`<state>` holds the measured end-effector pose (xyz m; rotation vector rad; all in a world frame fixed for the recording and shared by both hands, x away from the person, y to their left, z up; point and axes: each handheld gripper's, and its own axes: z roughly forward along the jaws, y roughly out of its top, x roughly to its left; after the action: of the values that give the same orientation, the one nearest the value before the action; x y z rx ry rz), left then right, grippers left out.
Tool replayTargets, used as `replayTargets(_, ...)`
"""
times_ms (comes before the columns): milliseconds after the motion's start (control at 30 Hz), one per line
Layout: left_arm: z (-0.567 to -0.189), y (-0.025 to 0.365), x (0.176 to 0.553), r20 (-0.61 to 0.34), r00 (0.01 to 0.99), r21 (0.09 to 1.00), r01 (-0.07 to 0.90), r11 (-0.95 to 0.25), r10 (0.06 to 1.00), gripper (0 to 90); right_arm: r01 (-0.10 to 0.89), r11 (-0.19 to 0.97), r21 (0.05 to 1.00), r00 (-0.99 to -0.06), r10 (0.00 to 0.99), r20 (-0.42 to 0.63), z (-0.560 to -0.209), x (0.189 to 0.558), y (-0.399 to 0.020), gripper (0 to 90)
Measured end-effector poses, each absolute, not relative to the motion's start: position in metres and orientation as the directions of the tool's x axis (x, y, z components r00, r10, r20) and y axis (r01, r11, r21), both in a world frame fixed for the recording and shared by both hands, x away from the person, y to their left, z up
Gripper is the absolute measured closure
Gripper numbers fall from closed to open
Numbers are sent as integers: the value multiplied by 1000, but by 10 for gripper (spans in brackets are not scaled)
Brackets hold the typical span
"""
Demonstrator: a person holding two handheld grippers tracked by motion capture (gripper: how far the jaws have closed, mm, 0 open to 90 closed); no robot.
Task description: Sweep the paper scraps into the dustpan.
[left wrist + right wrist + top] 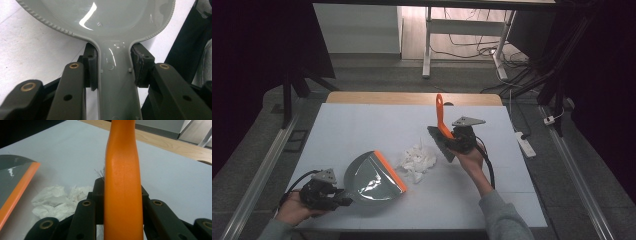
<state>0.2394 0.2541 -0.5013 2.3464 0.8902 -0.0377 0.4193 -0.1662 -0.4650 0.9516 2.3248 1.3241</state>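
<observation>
A grey dustpan (372,177) with an orange lip rests on the white table, its lip facing a heap of crumpled white paper (417,161). My left gripper (339,197) is shut on the dustpan's handle (115,82), pads pressed on both sides. A brush with an orange handle (441,116) and a dark head is held up to the right of the paper. My right gripper (457,137) is shut on that orange handle (122,195). The paper (60,201) and the dustpan's orange lip (18,192) lie to the left in the right gripper view.
The white table cover (362,130) ends at a wooden strip (412,98) at the back. A power strip (526,144) lies on the floor to the right. A desk frame and cables (472,45) stand beyond the table.
</observation>
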Motion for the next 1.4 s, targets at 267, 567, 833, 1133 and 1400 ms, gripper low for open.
replayTargets(267, -503, 253, 240, -256, 763, 520, 627, -581, 594, 614, 409, 373, 833, -725, 687, 48, -468, 427, -164, 706)
replayTargets(567, -507, 253, 243, -286, 757, 508, 640, -577, 588, 614, 447, 381, 809, -707, 705, 59, -477, 440, -161, 706)
replayTargets(833, -511, 244, 249, -304, 763, 502, 638, -584, 571, 614, 467, 407, 785, -695, 718, 41, -478, 452, -152, 706)
replayTargets(1133, -512, 241, 253, -316, 761, 501, 641, -581, 567, 614, 487, 439, 755, -694, 719, 30, -478, 464, -136, 706)
replayTargets(1400, -514, 238, 255, -318, 761, 496, 642, -585, 565, 614, 503, 471, 725, -691, 723, 10, -483, 474, -126, 707)
